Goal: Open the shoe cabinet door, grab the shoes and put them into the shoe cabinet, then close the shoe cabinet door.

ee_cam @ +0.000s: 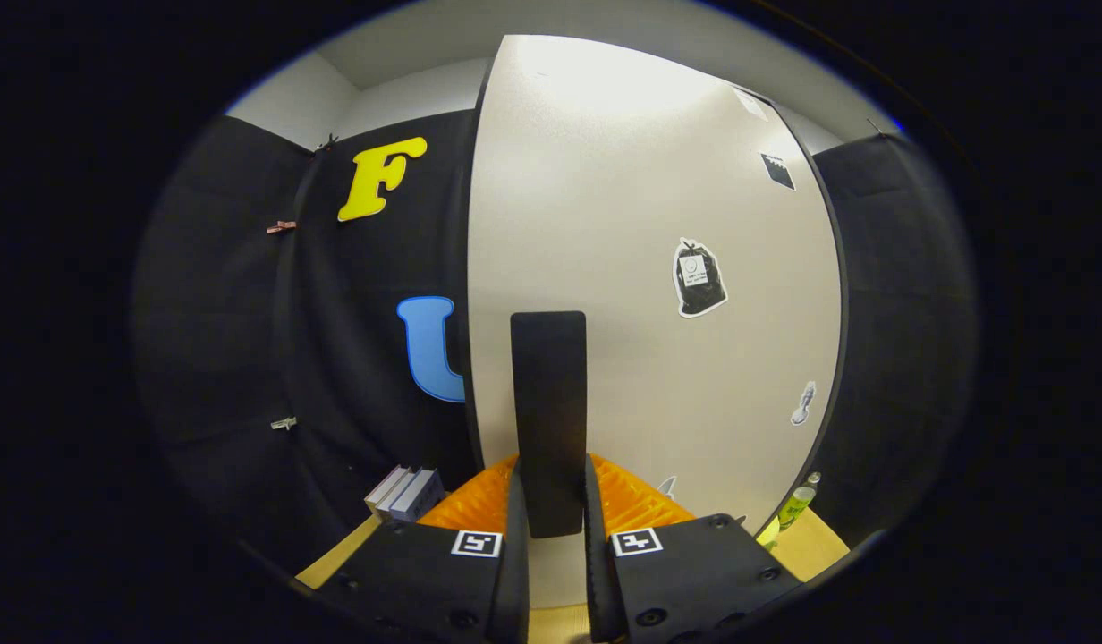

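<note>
The shoe cabinet door (640,233) is a tall cream panel with a dark edge, standing right ahead of me and very close. A black upright handle (548,394) is fixed to its face. My gripper (551,478) is shut on the lower part of that handle, one finger pressing on each side. The handle's upper part rises beyond the fingertips. I cannot tell from here how far the door stands from the cabinet body.
Several stickers dot the door face, one of them (699,278) to the right of the handle. A small stack of books (406,492) lies on the wooden surface (815,544) left of the door. A green bottle (796,504) stands at the door's right edge.
</note>
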